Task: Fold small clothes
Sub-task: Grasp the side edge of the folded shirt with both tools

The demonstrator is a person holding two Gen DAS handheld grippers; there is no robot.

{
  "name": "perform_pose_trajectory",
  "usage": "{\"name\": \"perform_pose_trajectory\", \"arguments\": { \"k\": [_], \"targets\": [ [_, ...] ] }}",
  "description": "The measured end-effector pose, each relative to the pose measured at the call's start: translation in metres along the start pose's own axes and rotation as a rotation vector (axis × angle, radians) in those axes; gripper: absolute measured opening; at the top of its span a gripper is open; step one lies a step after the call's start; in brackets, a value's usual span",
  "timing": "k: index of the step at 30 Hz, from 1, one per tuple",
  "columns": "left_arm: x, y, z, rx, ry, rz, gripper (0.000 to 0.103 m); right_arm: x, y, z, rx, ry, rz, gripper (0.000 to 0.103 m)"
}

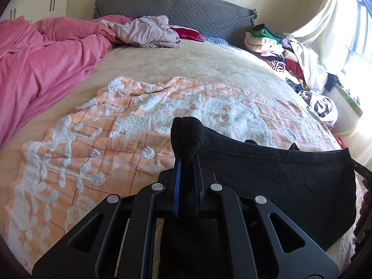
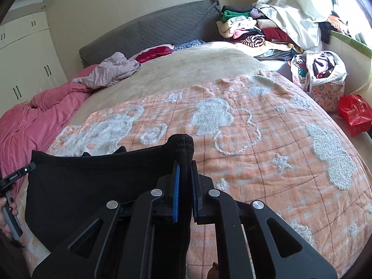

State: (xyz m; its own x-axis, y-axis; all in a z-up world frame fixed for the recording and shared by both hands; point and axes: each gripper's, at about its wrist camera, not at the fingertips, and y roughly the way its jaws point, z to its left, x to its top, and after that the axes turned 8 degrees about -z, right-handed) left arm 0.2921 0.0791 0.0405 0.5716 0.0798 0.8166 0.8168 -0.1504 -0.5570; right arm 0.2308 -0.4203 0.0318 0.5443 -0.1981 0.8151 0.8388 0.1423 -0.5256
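Observation:
A small black garment (image 1: 279, 176) hangs stretched between my two grippers above an orange blanket with fluffy white patterns (image 1: 97, 144). My left gripper (image 1: 187, 160) is shut on one bunched corner of it, the cloth spilling over the fingertips. In the right wrist view the same black garment (image 2: 93, 186) spreads to the left, and my right gripper (image 2: 184, 165) is shut on its other corner, the cloth pinched between the blue pads (image 2: 176, 193). The other gripper's tip shows at the far edge of each view, with a hand (image 2: 5, 211) on it.
The orange blanket (image 2: 267, 151) lies on a beige bed. A pink duvet (image 1: 39, 62) is heaped at the left, a lilac garment (image 1: 146, 31) near the grey headboard (image 1: 186, 7). Piled clothes (image 1: 274, 44), a bag of laundry (image 2: 318, 69) and a red bag (image 2: 354, 114) sit at the right.

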Motion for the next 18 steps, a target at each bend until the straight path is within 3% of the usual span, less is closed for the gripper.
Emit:
{"name": "perform_pose_trajectory", "arguments": {
  "k": [9,18],
  "targets": [
    [-0.012,0.021,-0.002,0.045,0.033,0.039,0.003,-0.008,0.009,0.000,-0.037,-0.030,0.018,0.008],
    [-0.023,0.034,0.001,0.049,0.027,0.083,0.004,-0.022,0.027,-0.004,-0.086,-0.024,0.097,0.008]
  ]
}}
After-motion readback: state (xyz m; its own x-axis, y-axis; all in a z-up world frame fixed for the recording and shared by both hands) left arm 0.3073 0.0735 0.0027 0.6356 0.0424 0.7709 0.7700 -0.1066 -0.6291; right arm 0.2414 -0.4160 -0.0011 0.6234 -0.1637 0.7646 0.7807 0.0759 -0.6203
